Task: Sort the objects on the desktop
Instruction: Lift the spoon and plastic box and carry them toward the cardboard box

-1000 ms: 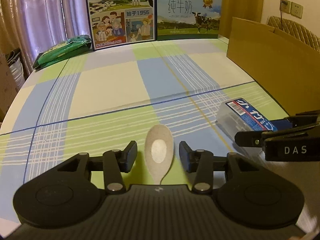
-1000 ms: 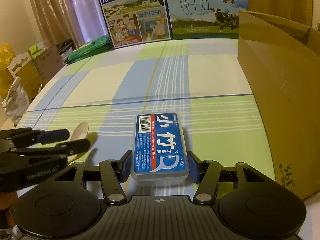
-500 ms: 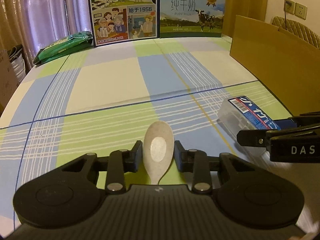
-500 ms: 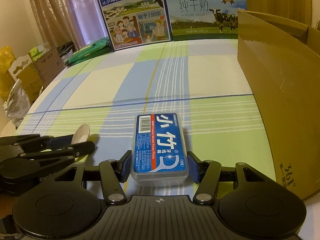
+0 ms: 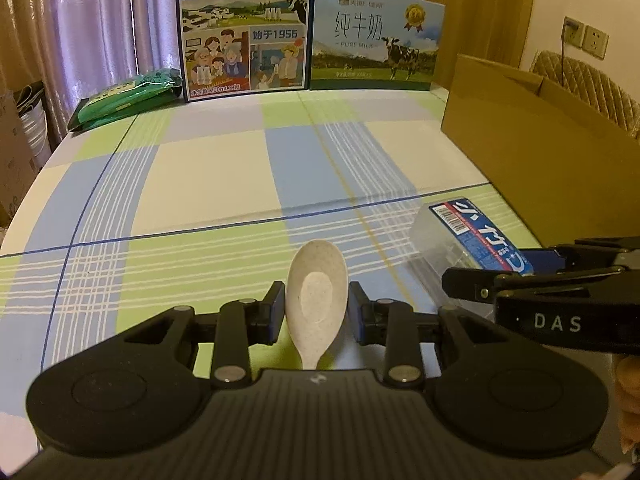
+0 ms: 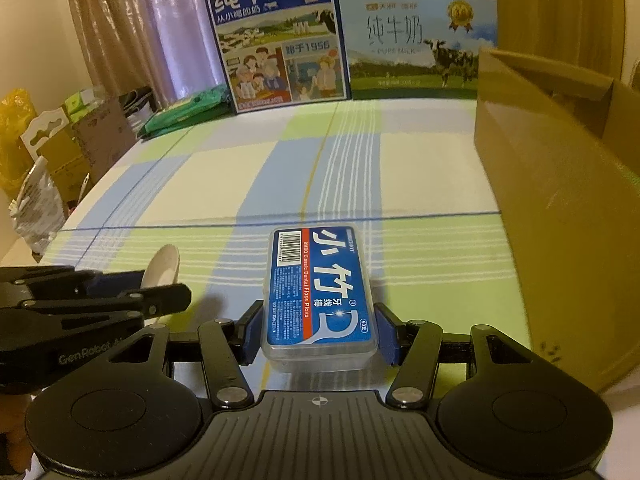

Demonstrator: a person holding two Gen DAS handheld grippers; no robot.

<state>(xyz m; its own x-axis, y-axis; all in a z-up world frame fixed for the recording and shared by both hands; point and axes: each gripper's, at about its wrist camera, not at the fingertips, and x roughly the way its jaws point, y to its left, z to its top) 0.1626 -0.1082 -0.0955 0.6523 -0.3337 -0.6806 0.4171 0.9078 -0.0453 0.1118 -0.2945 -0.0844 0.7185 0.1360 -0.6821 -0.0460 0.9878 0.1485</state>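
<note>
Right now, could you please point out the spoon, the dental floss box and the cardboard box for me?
spoon (image 5: 316,292): left wrist view, on the middle of its bowl.
dental floss box (image 6: 320,288): right wrist view, on its blue lid label.
cardboard box (image 6: 560,220): right wrist view, on its near side wall.

Left gripper (image 5: 316,310): black two-finger unit, level, low over the surface; blue pads closed against the bowl of a beige speckled plastic spoon (image 5: 316,300).
Right gripper (image 6: 320,330): black two-finger unit, level, just beside the left; blue pads clamped on the sides of a clear plastic floss-pick box with blue label (image 6: 320,292).
</note>
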